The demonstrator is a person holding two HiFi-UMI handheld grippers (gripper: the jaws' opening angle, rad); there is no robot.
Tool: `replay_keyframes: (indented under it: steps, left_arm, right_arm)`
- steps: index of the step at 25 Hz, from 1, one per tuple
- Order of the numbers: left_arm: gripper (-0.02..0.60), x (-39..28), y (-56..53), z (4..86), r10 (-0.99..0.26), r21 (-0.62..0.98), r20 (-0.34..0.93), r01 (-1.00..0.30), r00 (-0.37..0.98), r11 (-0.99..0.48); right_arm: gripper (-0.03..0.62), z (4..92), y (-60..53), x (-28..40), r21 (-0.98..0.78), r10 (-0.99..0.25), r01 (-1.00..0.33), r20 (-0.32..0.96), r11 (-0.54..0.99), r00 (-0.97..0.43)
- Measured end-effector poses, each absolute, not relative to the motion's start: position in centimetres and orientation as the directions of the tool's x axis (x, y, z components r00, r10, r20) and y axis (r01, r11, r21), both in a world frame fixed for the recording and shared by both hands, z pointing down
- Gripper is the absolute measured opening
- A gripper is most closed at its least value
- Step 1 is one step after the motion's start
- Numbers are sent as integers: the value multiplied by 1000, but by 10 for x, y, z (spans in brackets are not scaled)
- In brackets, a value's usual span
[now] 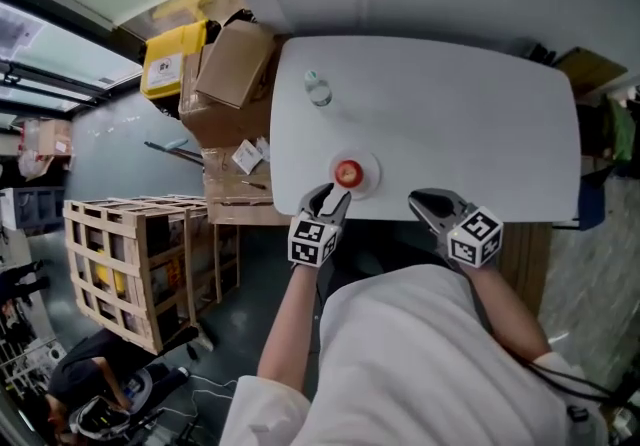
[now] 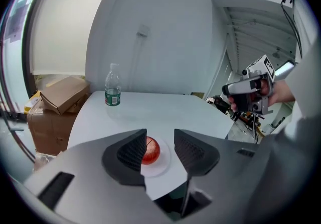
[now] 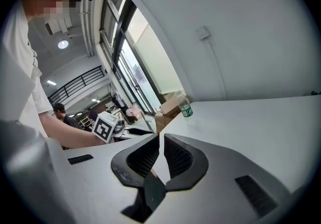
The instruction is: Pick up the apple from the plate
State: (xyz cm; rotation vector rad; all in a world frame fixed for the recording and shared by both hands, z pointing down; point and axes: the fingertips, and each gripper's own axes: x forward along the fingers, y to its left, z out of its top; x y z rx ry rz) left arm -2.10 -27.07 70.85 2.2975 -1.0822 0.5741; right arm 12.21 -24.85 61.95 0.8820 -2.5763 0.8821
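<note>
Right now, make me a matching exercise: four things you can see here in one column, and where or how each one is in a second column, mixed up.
Column one
1. apple
2. water bottle
3. cardboard box
4. left gripper

Column two
A. fingers apart, nothing gripped
B. on the white plate
C. beside the table, not on it
D. upright on the table, away from the plate

Pairs: 1-B, 2-D, 3-C, 4-A
</note>
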Motion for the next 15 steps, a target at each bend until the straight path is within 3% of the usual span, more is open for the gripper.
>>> replay_keyframes:
  steps: [15]
  left_arm:
    - [364, -5, -299, 814, -472, 228, 748, -849, 466, -477]
  right_arm:
    - [40, 651, -284, 122, -487, -345, -562, 467, 669, -815]
